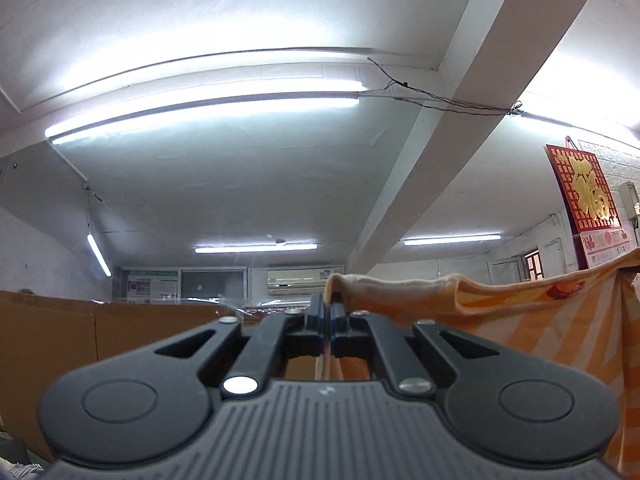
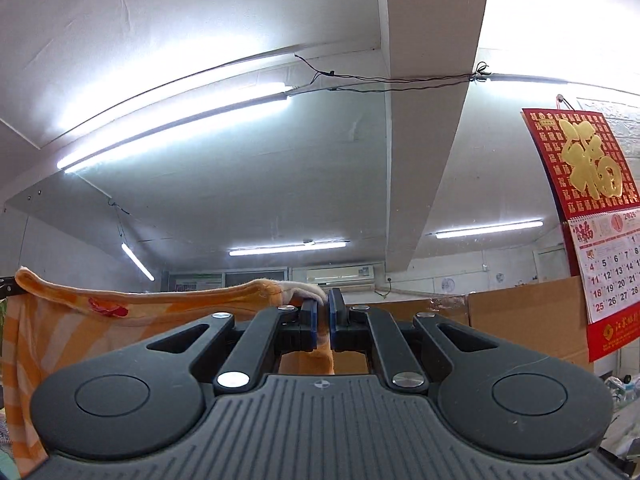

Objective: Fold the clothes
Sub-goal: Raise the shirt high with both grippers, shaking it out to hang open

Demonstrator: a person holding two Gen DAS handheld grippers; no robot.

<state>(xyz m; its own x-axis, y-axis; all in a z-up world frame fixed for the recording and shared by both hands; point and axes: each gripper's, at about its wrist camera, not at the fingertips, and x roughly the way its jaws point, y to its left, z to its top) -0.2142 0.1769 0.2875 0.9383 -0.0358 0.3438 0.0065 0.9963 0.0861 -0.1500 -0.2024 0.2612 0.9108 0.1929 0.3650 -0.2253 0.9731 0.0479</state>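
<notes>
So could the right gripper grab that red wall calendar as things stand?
Probably not. The right gripper is shut on a corner of the orange striped cloth, stretched across to the left gripper, so its jaws are taken. The red wall calendar hangs off to its side.

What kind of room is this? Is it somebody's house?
Probably a workroom or storeroom rather than a living room: bare tube lights on a plain ceiling, big cardboard boxes along the wall, an air conditioner, and a red wall calendar.

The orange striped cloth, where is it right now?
The orange striped cloth hangs stretched between both tongs: the left tongs pinch one top corner, the right tongs the other, raised toward the ceiling.
</notes>
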